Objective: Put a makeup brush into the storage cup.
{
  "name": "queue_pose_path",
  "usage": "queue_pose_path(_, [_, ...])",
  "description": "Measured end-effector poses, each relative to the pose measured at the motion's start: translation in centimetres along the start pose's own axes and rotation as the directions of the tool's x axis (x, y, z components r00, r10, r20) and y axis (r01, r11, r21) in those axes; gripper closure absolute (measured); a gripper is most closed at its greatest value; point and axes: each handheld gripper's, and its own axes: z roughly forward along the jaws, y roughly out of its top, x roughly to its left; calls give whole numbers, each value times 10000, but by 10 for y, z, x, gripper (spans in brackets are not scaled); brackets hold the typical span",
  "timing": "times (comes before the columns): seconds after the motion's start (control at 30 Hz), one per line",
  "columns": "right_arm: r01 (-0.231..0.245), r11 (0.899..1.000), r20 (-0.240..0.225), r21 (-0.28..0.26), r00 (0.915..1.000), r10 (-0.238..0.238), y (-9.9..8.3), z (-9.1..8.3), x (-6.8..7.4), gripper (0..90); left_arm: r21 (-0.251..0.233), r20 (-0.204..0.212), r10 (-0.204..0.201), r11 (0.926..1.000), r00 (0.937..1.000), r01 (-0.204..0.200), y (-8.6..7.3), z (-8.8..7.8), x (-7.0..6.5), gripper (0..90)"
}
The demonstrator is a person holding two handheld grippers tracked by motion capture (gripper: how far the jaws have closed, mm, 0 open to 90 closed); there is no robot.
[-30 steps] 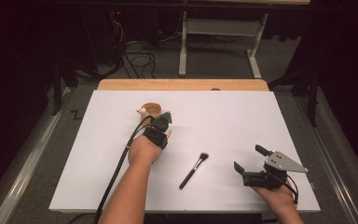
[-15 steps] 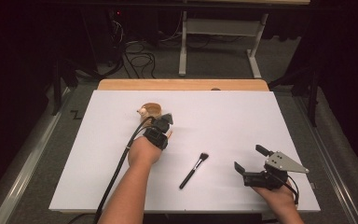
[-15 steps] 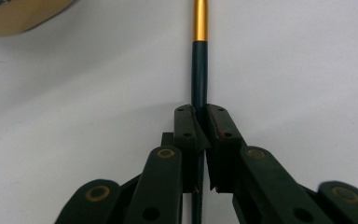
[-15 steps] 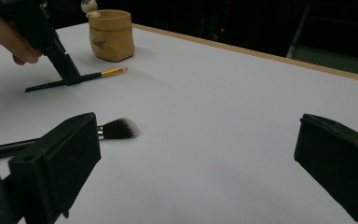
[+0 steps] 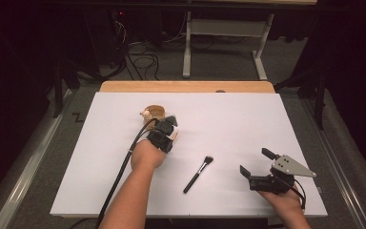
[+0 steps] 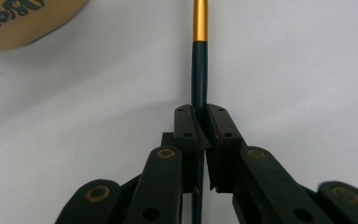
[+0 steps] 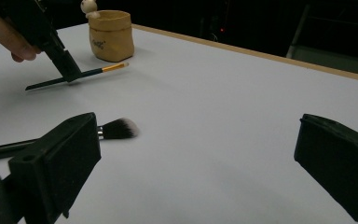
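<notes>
Left gripper (image 5: 167, 125): jaws are clamping the dark handle of a thin gold-banded brush (image 6: 199, 60), just beside the tan pouch (image 5: 153, 112).
Right gripper (image 5: 257, 164): jaws are standing wide apart, holding nothing.
Powder brush (image 5: 198, 173): is lying on the white table (image 5: 248, 119) between the hands.

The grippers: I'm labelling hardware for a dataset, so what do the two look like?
Both are black. The left gripper has linked arms with brass-coloured pivot rings and trails a thick black cable. The right gripper has blocky black jaws and a grey three-cornered plate on top. Forearms are bare, without sleeves.
</notes>
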Motion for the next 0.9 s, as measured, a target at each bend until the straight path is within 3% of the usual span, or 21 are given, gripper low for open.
queue_pose_path(0.57, [-12, 10000, 39, 46, 10000, 11, -1, 0, 1, 9, -631, 441, -16, 9980, 9990, 44, -14, -8, 11, 837])
queue_pose_path(0.9, [8, 10000, 13, 89, 10000, -8, -1, 1, 2, 9, -1513, 874, 197, 9885, 9960, -62, -30, -14, 20, 837])
